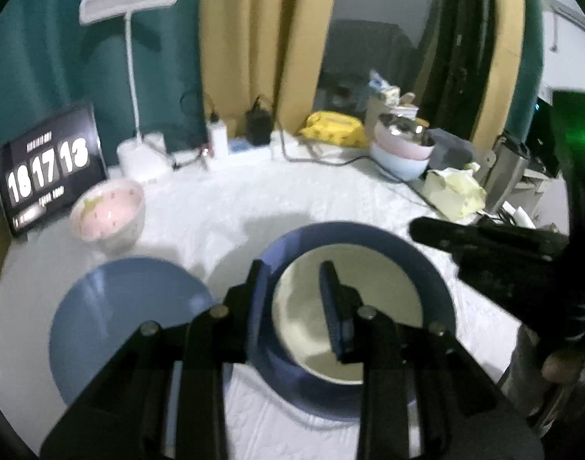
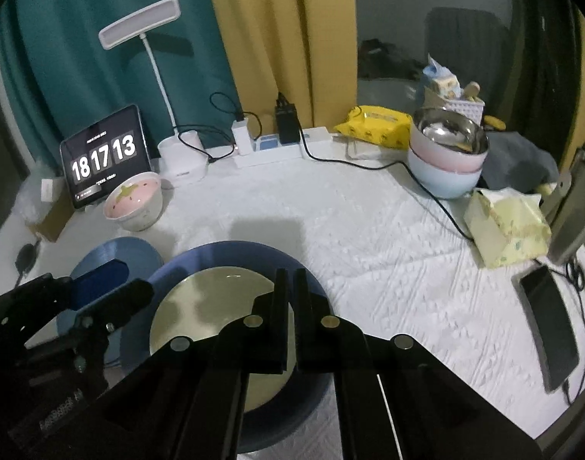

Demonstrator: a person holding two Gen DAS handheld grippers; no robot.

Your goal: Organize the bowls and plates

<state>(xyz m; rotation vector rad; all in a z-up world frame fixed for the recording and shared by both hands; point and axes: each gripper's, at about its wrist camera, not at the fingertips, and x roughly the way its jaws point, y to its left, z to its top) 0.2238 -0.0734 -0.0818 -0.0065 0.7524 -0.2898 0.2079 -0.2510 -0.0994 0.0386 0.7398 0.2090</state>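
Note:
A dark blue deep plate (image 1: 426, 268) (image 2: 234, 253) holds a cream plate (image 1: 369, 287) (image 2: 200, 299). My left gripper (image 1: 292, 268) (image 2: 133, 281) straddles its left rim, one finger outside and the blue-padded finger over the cream plate, shut on the rim. My right gripper (image 2: 290, 272) (image 1: 417, 228) is shut with nothing in it, above the plate's right side. A light blue plate (image 1: 119, 306) (image 2: 112, 253) lies to the left. Behind it stands a pink strawberry bowl (image 1: 108, 214) (image 2: 135, 199). A stack of bowls (image 1: 403, 145) (image 2: 445, 165), steel on pink on pale blue, stands at the back right.
A tablet clock (image 2: 104, 157), a white lamp (image 2: 181, 157) and a power strip (image 2: 277, 149) with trailing cables line the back edge. A pale yellow tissue pack (image 2: 507, 226) and a phone (image 2: 549, 326) lie at the right. White quilted cloth (image 2: 350, 230) covers the table.

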